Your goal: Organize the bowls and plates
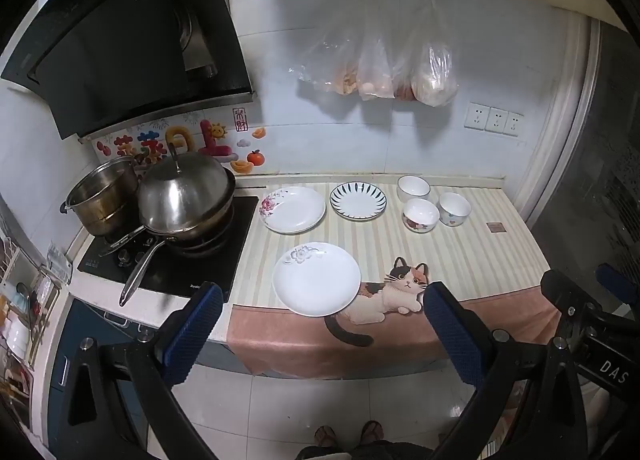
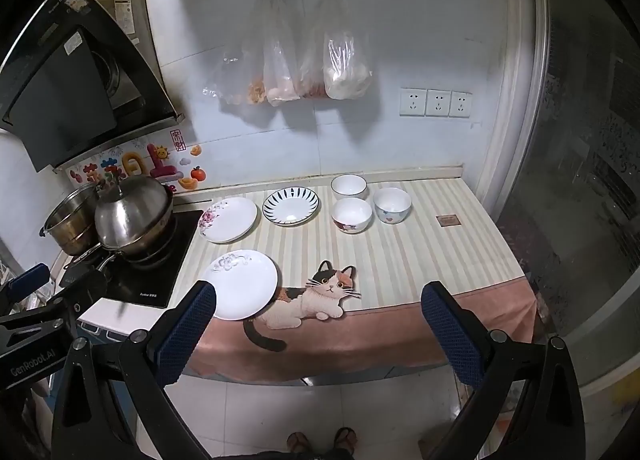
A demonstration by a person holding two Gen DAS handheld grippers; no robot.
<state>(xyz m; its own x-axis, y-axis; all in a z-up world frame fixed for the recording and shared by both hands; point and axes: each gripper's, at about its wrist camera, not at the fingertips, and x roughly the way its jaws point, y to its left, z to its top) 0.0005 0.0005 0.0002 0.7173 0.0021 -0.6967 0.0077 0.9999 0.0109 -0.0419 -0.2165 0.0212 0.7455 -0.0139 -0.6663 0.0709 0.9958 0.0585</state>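
Three plates lie on the striped cat mat [image 1: 460,260] [image 2: 420,260]: a white plate with a grey flower [image 1: 317,278] [image 2: 243,284] near the front, a pink-flowered plate [image 1: 293,209] [image 2: 229,219] and a blue-striped plate [image 1: 358,200] [image 2: 291,206] behind it. Three small bowls [image 1: 421,214] [image 2: 352,214] stand in a cluster at the back right. My left gripper [image 1: 322,324] is open and empty, held back from the counter's front edge, below the white plate. My right gripper [image 2: 318,324] is open and empty, also off the counter's front edge.
A stove [image 1: 168,260] with a lidded wok [image 1: 184,196] and a steel pot [image 1: 102,196] is left of the mat. A range hood [image 1: 120,40] hangs above. Plastic bags [image 1: 384,68] hang on the wall. A dark door [image 2: 580,180] bounds the right. A small coaster [image 2: 448,220] lies on the mat.
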